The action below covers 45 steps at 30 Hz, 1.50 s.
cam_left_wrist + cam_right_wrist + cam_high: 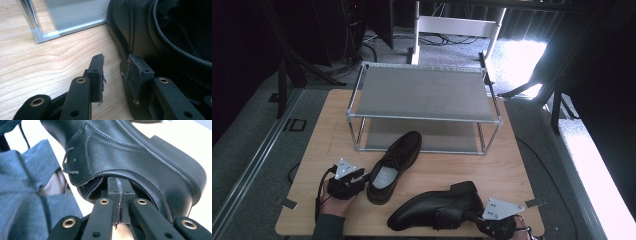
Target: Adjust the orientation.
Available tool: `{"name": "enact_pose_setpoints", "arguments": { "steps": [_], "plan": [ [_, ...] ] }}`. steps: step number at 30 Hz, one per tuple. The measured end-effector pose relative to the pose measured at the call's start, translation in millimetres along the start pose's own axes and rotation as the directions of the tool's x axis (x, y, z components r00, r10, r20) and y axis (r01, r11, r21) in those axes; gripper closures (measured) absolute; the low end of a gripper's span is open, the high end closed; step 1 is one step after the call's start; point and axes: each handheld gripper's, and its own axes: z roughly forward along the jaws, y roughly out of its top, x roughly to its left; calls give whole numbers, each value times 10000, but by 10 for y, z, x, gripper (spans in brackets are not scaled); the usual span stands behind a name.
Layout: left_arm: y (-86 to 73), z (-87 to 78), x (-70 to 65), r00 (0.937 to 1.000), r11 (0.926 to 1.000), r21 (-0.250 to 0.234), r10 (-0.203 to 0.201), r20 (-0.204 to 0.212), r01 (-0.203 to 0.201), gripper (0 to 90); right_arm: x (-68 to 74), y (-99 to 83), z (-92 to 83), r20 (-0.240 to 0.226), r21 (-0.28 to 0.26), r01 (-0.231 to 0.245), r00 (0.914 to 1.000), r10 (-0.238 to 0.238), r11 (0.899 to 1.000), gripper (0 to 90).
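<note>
Jaws on the right gripper (119,202) are clenched together, pads meeting, and they sit tucked into the opening of the near shoe (437,207), apparently pinching its collar by the heel. That grip makes sense to me: the collar is the thin edge on a shoe, so it's the easy place to pinch and carry it from. In the high view that shoe lies at the near edge of the table (327,125), right of centre, tipped over on its side, long axis running left to right, toe pointing left and heel toward the right hand.

Left gripper (115,72) is released. Its two pads stand apart with bare wood between them, and the right-hand pad looks like it's just touching the outer side of the far shoe (395,165) near the heel, not squeezing it. Looks to me like it's lining up for a grab on that heel edge.

That second shoe stands upright on its sole near the middle of the table, long axis going near-left to far-right, toe pointing away toward the shoe rack (422,107) and poking under its lower shelf. Rack sits at the far half of the table, both shelves bare, so my guess is the pair is headed there.
</note>
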Motion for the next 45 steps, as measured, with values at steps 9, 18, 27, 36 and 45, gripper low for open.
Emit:
{"name": "enact_pose_setpoints", "arguments": {
  "steps": [9,18,27,36,45],
  "plan": [
    [-3,9,3,10000,10000,19,9,-77,-9,645,-280,101,140,801,128,-487,9957,475,9987,897],
    [-3,20,2,9999,10000,65,10,-130,-9,640,-350,259,206,1785,755,-108,9839,-29,9971,898],
    [-2,22,9,10000,10000,82,-5,-100,6,633,-474,240,144,2843,1463,-841,9579,395,9857,899],
    [2,49,10,9999,9999,111,-52,-141,53,632,-709,-57,-53,3562,1263,-2567,9133,1977,9582,900],
    [7,49,4,9998,9999,127,26,-187,-23,632,-695,190,10,3443,854,-2170,9223,1756,9724,899]
  ]
}}
